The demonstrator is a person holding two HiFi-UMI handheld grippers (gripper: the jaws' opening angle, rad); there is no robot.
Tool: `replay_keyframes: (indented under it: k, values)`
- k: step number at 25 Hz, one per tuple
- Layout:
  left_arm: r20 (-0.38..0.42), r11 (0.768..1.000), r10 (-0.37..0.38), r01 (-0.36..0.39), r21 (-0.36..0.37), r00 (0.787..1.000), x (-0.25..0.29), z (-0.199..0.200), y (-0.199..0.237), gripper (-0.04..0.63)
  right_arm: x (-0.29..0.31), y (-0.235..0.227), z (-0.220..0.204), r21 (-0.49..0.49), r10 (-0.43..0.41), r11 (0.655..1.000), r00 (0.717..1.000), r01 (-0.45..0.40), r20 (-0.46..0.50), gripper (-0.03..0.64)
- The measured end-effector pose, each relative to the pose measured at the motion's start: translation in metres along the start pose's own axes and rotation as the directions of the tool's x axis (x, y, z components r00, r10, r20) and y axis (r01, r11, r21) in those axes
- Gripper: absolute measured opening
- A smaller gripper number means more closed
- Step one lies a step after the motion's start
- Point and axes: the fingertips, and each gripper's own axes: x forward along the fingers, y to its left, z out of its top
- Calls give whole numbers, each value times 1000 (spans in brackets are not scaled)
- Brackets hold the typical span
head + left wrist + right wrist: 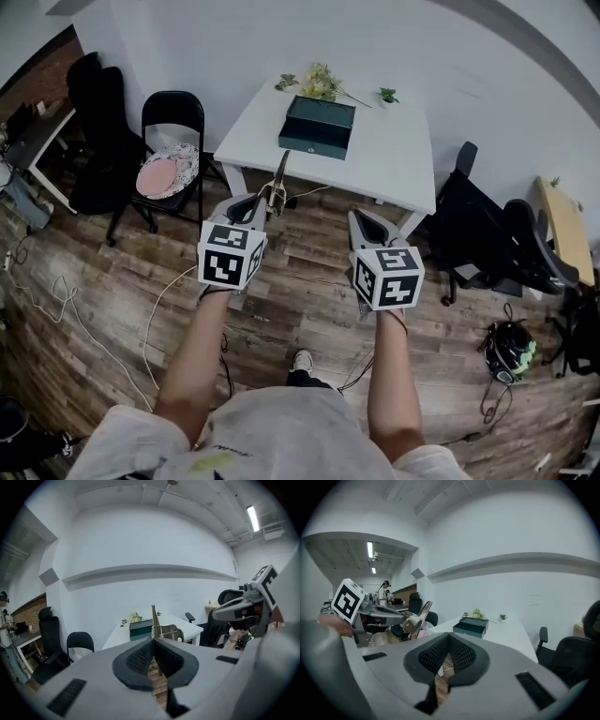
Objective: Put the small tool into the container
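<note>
A slim metal tool [277, 186] sticks forward and up from my left gripper [263, 202], whose jaws are shut on its lower end. The left gripper view shows the tool [153, 619] rising from between the pads, in line with the box. The container is a closed dark green box [319, 126] on the white table [394, 155], a fair way ahead of both grippers. My right gripper [362, 218] is held level beside the left one. Its pads [459, 652] meet with nothing between them. Both grippers hang over the wooden floor, short of the table's near edge.
Yellow flowers [319, 82] and a small plant [387, 95] lie behind the box. A black folding chair with a pink cushion [169, 171] stands left of the table, office chairs [492, 239] to its right. Cables [56, 300] and a bag [510, 349] lie on the floor.
</note>
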Motion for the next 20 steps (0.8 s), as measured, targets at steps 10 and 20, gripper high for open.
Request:
replay_keyframes:
  k: [10,20]
  values:
    - [-20,999,33,-33,-3,999,43,12,1,5,35,-35,9,-2,44,999,999,-44,-1,5]
    - [-42,998,59,-60,-14,997,76,15,3,5,65,-61,15,-13,78,997,997,-78,-6,5]
